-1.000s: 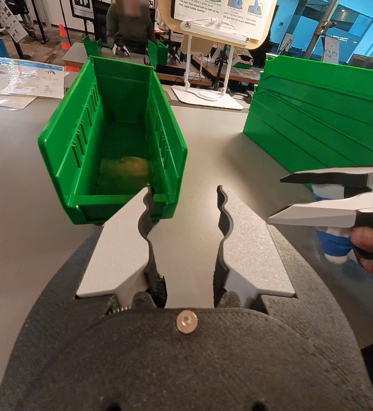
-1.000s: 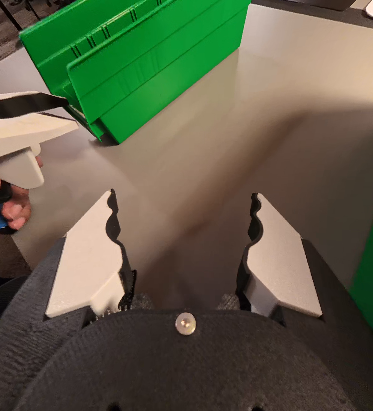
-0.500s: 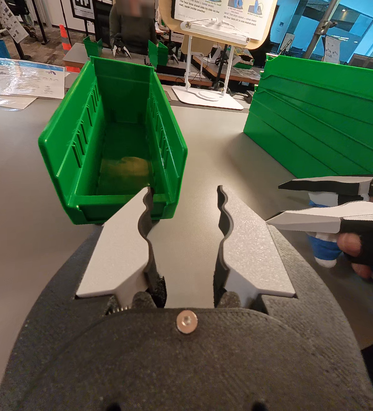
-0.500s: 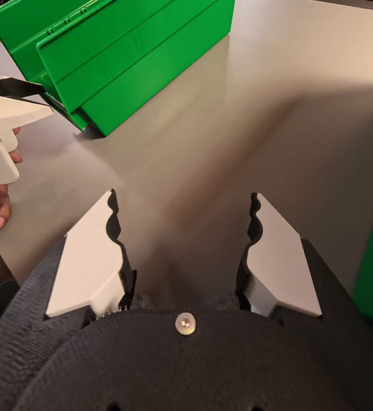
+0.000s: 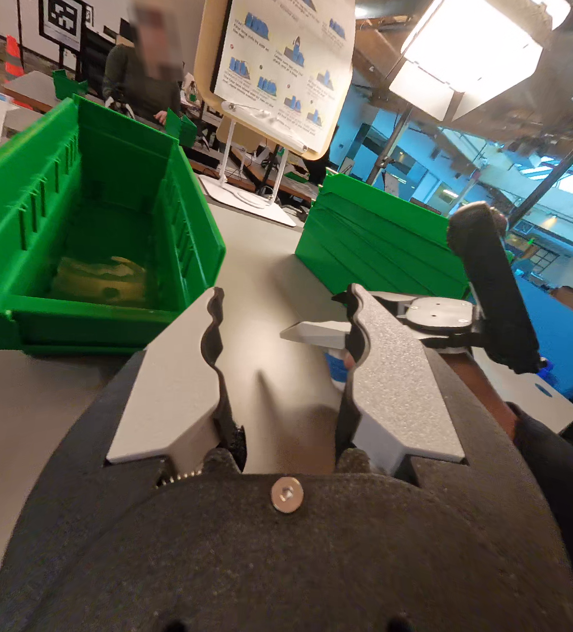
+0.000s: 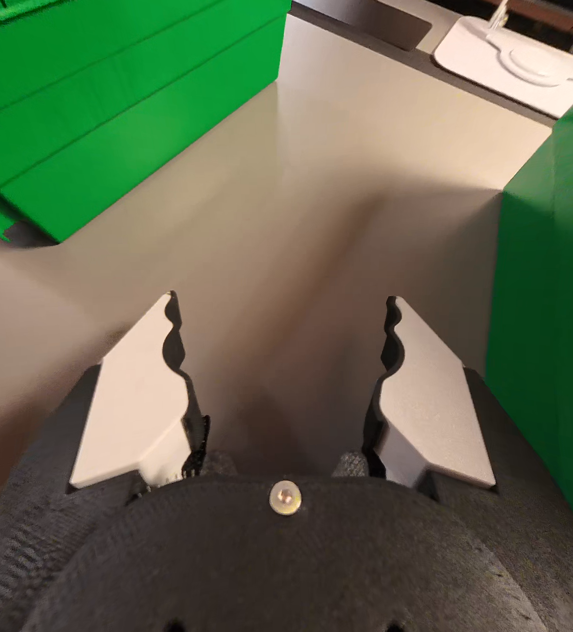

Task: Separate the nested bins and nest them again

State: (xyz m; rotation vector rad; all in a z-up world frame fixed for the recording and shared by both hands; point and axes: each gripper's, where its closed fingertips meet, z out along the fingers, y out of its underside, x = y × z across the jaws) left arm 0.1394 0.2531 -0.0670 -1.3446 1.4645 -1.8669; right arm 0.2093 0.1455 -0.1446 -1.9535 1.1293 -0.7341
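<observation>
Grey table (image 5: 264, 260): green bins (image 5: 93, 219) apart, both tools seemingly empty.

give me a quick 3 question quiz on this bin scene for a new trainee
1. True or false: the left gripper is shut on the rim of the single green bin.
2. Multiple choice: what lies between the right gripper's fingers? A) a bin wall B) bare grey table C) a sheet of paper
3. Short answer: in the left wrist view, which side of the left gripper is the nested stack of green bins on?

Key
1. False: its jaws are open and empty, short of the bin.
2. B: only the table shows in the gap.
3. The right side, across a strip of table from the single bin.
</observation>
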